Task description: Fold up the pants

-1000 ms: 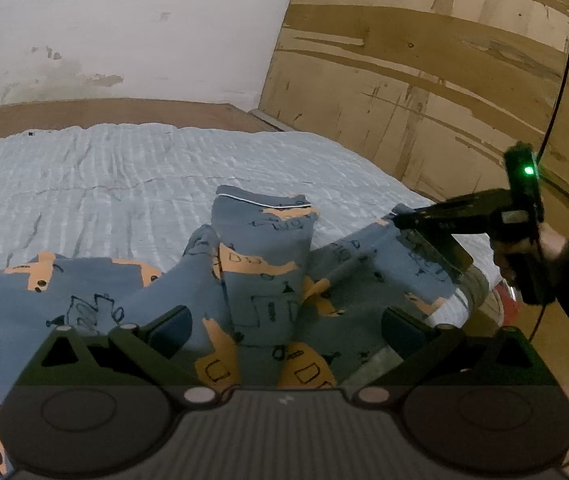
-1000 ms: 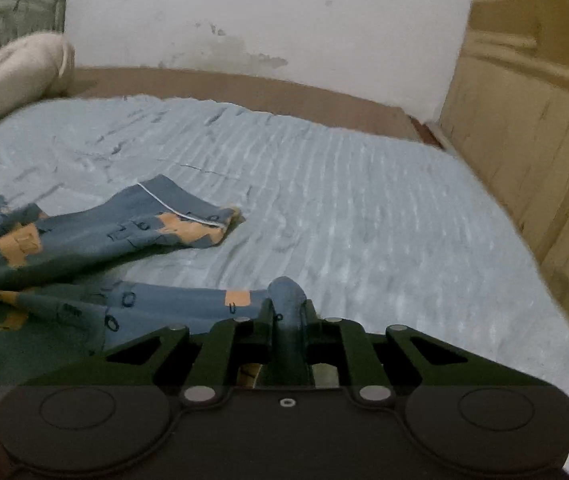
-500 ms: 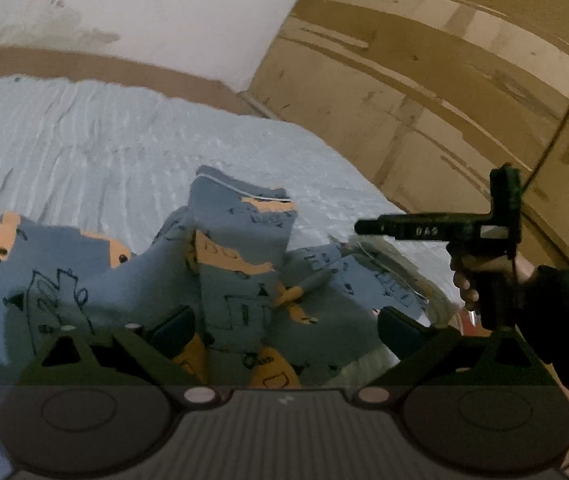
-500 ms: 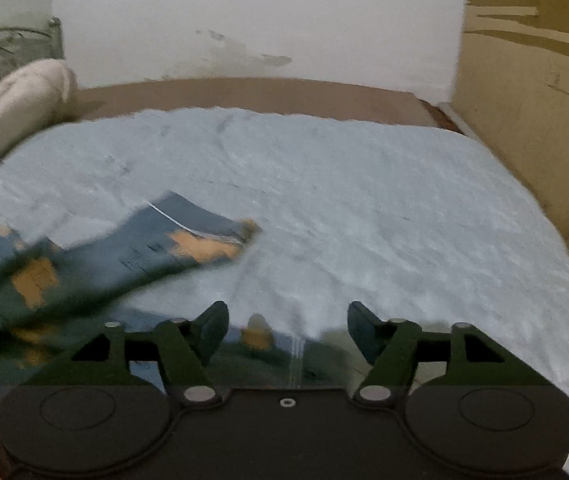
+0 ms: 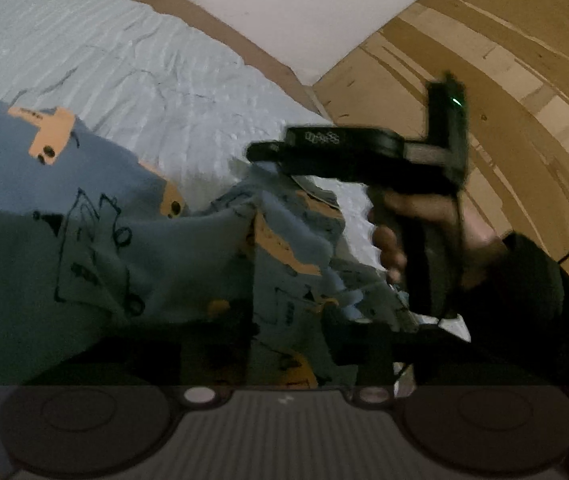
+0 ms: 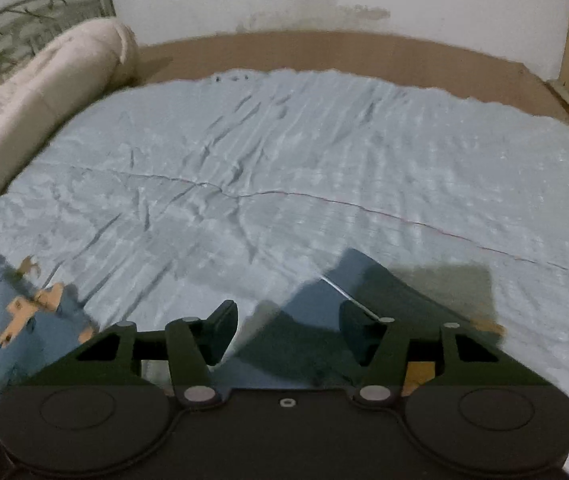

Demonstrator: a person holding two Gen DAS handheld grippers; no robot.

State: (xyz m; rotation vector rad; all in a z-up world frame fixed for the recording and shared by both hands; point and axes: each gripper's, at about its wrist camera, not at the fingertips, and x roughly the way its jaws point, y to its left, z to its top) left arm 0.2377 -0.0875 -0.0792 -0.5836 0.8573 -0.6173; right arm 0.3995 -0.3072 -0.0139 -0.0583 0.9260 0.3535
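Observation:
The blue pants (image 5: 96, 248) with orange and black prints lie bunched on the light blue bed sheet (image 5: 124, 60). In the left wrist view my left gripper (image 5: 284, 332) is low over the cloth; its fingers are dark and buried in shadow, so its state is unclear. The right gripper (image 5: 268, 152), held by a hand, hovers above a pant leg. In the right wrist view my right gripper (image 6: 288, 332) is open, with a pant leg end (image 6: 368, 284) lying under and between its fingers. More of the pants (image 6: 12, 320) show at the left.
A rolled beige blanket (image 6: 40, 92) lies along the bed's left side by a metal headboard (image 6: 24, 20). A brown bed edge (image 6: 324, 48) and white wall are behind. A wooden panel wall (image 5: 504, 60) stands to the right.
My right gripper let go of the pant leg and opened, then moved up and left over the pants. My left gripper tilted and dropped closer to the cloth.

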